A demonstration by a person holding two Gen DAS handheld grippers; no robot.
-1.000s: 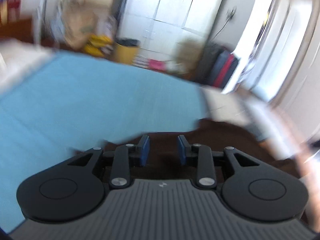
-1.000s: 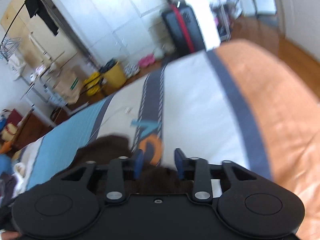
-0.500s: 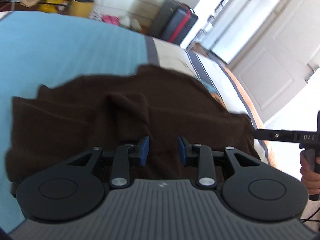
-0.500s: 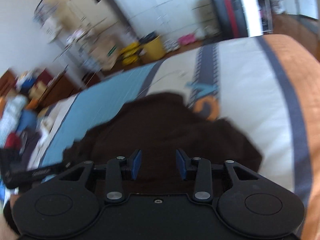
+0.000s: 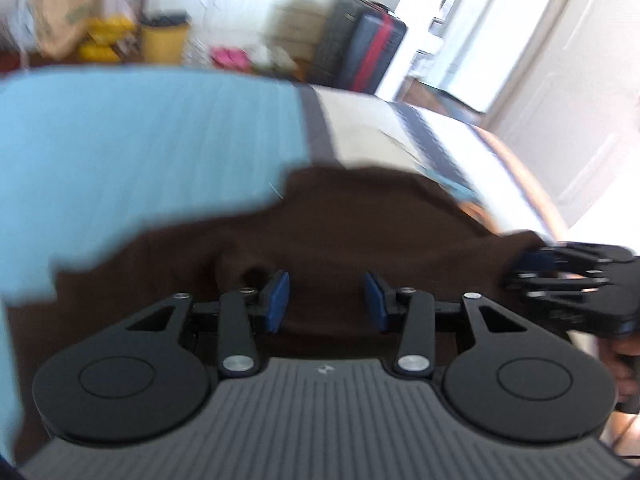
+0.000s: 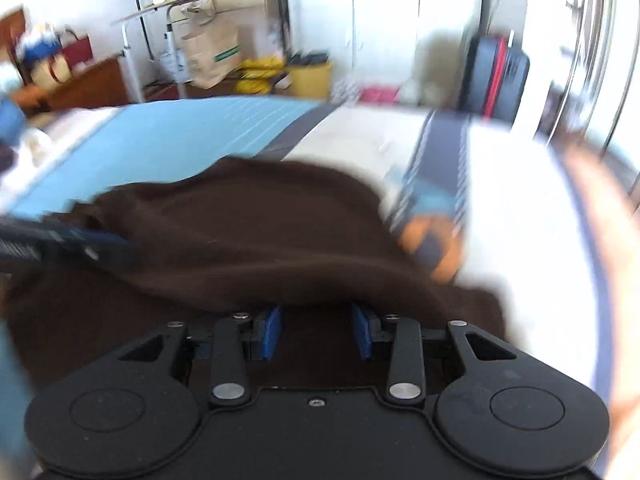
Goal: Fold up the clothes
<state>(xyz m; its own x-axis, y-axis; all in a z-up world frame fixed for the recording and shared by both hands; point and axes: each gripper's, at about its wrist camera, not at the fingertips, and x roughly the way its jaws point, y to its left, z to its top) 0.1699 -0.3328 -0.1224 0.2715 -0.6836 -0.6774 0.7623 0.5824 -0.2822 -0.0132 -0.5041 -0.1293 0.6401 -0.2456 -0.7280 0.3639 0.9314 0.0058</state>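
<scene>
- Left wrist view: my left gripper (image 5: 326, 300) sits at 6 o'clock with its blue pads (image 5: 276, 300) spread apart and nothing between them; dark brown fabric lies beneath the gap.
- Same view: the brown garment (image 5: 352, 232) lies spread on the bed cover (image 5: 140, 140), filling the centre and reaching from 9 o'clock to 3 o'clock. The cover's light blue panel lies at 10 o'clock, its cream and striped bands at 1 o'clock.
- Same view: the right gripper (image 5: 536, 260) enters at 3 o'clock, touching the garment's edge; blur hides whether it pinches the cloth. A suitcase (image 5: 368, 56) stands at 12 o'clock beyond the bed.
- Right wrist view: my right gripper (image 6: 316, 332) at 6 o'clock has its pads (image 6: 270, 332) apart, with a raised fold of the garment (image 6: 260, 232) just ahead of the tips.
- Same view: the left gripper (image 6: 80, 244) comes in at 9 o'clock against the garment's edge, blurred. A yellow bin (image 6: 310, 78) stands at 12 o'clock.
</scene>
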